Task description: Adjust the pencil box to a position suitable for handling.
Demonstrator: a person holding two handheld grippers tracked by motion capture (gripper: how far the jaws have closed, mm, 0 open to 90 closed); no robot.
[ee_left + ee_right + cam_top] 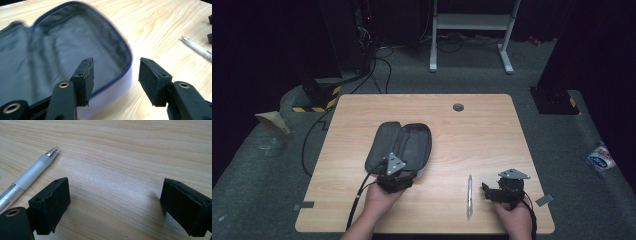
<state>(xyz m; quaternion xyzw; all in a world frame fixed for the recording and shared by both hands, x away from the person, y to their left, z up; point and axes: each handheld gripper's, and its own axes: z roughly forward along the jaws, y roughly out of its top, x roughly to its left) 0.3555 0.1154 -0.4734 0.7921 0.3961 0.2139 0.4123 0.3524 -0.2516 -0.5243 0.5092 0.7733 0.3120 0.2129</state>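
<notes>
A dark pencil case (pixel 399 145) lies unzipped and spread open in the middle of the wooden table (pixel 492 130). My left gripper (pixel 399 172) is at its near end. In the left gripper view the case (pixel 62 50) is blurred and its blue-edged rim runs behind the gap of my left gripper (pixel 116 75), whose pads stand apart and touch nothing. A clear pen (pixel 469 196) lies to the right of the case. My right gripper (pixel 491 192) stays just right of it, low over bare wood. In the right gripper view that gripper (pixel 115 205) is wide open, with the pen (pixel 30 177) beside its left jaw.
A round cable hole (pixel 458 107) sits near the table's far edge. Grey tape patches (pixel 304 205) mark the front corners. On the carpet behind stand a white frame (pixel 472 22) and a black-and-yellow striped base (pixel 317 97) with cables. A packet (pixel 601 157) lies at the right.
</notes>
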